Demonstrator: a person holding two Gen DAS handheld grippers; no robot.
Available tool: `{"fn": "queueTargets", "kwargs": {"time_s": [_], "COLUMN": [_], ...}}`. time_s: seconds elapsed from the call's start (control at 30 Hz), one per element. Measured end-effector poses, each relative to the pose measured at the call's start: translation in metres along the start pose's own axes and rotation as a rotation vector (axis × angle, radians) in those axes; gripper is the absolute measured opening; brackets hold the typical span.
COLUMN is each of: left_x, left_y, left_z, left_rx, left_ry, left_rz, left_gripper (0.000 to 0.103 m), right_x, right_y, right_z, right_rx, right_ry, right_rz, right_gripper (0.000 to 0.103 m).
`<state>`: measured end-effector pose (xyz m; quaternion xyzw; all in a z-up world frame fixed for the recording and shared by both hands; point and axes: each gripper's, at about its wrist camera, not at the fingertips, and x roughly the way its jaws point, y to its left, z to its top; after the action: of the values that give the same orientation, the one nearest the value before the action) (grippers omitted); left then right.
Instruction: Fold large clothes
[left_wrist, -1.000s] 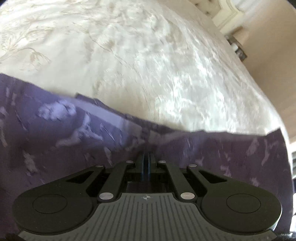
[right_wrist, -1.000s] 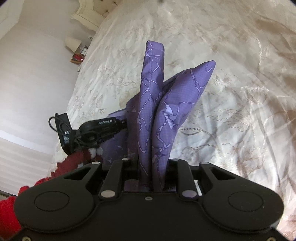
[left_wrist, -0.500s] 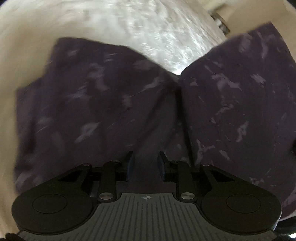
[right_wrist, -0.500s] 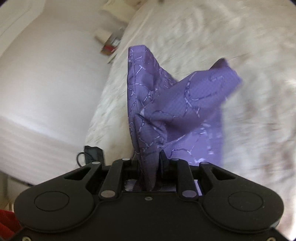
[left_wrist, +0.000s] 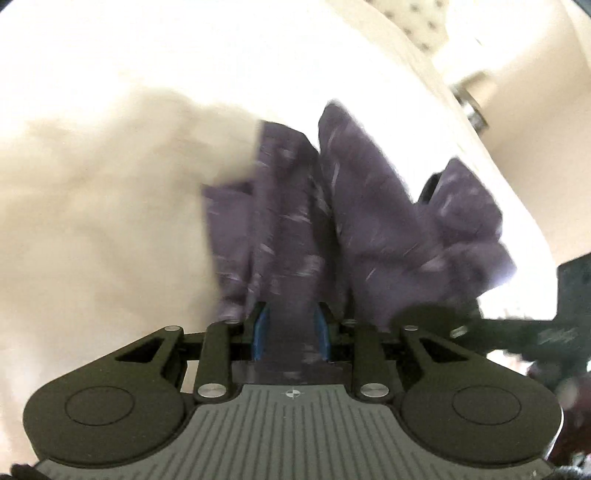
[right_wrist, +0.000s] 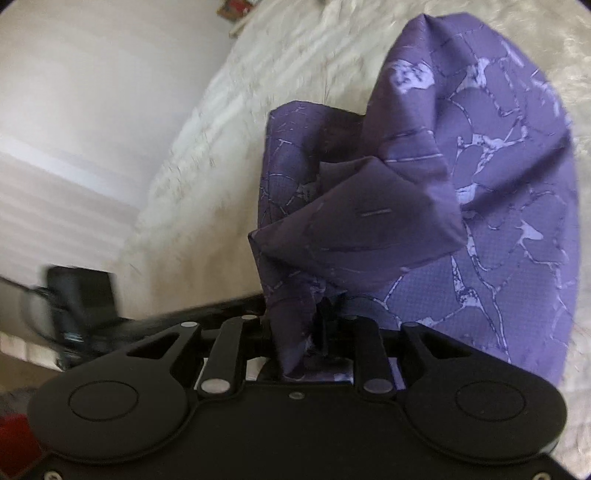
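A purple garment with a pale marbled print hangs bunched in front of both cameras, above a cream bedspread. In the left wrist view the garment (left_wrist: 354, 206) runs between the blue-padded fingers of my left gripper (left_wrist: 291, 332), whose jaws stand a little apart with cloth between them. In the right wrist view the garment (right_wrist: 480, 206) is pinched in my right gripper (right_wrist: 325, 332), which is shut on a gathered fold. The right gripper's body shows at the right edge of the left wrist view (left_wrist: 554, 332). The left wrist view is blurred.
The cream patterned bedspread (right_wrist: 258, 110) fills the background, with a white wall (right_wrist: 74, 110) to the left. A padded headboard (left_wrist: 424, 33) stands at the far end. The left gripper's body shows blurred at lower left (right_wrist: 74, 306).
Both grippers have lifted and swung with the garment. The left gripper's jaws, fully closed a second ago, stand slightly apart. The cloth is more bunched, and the grippers are closer together.
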<state>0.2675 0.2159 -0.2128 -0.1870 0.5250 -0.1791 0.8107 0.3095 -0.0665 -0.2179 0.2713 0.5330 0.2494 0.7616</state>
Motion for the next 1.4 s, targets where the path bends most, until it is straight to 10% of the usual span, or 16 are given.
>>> {"fn": "queueTargets", "kwargs": {"time_s": [0.2, 0.53, 0.77, 0.97, 1.4], "left_x": [-0.034, -0.059, -0.008, 0.022, 0.023], "left_y": [0.004, -0.063, -0.119, -0.099, -0.044], "left_z": [0.005, 0.030, 0.008, -0.044, -0.065], "left_rx": [0.003, 0.188, 0.376, 0.543, 0.388], "left_ry": [-0.096, -0.230, -0.109, 0.064, 0.090], "left_rz": [0.097, -0.018, -0.161, -0.062, -0.003], "left_gripper": [0.028, 0.031, 0.034, 0.033, 0.027], "right_x": [0.033, -0.027, -0.074, -0.095, -0.061], "right_y": [0.025, 0.036, 0.000, -0.032, -0.011], "right_z": [-0.004, -0.019, -0.026, -0.037, 0.025], "right_rx": [-0.142, -0.256, -0.186, -0.141, -0.355], "right_ry": [0.004, -0.138, -0.246, -0.248, -0.327], "right_rz": [-0.015, 0.042, -0.136, -0.256, -0.297], "right_gripper": [0.063, 0.064, 0.064, 0.064, 0.048]}}
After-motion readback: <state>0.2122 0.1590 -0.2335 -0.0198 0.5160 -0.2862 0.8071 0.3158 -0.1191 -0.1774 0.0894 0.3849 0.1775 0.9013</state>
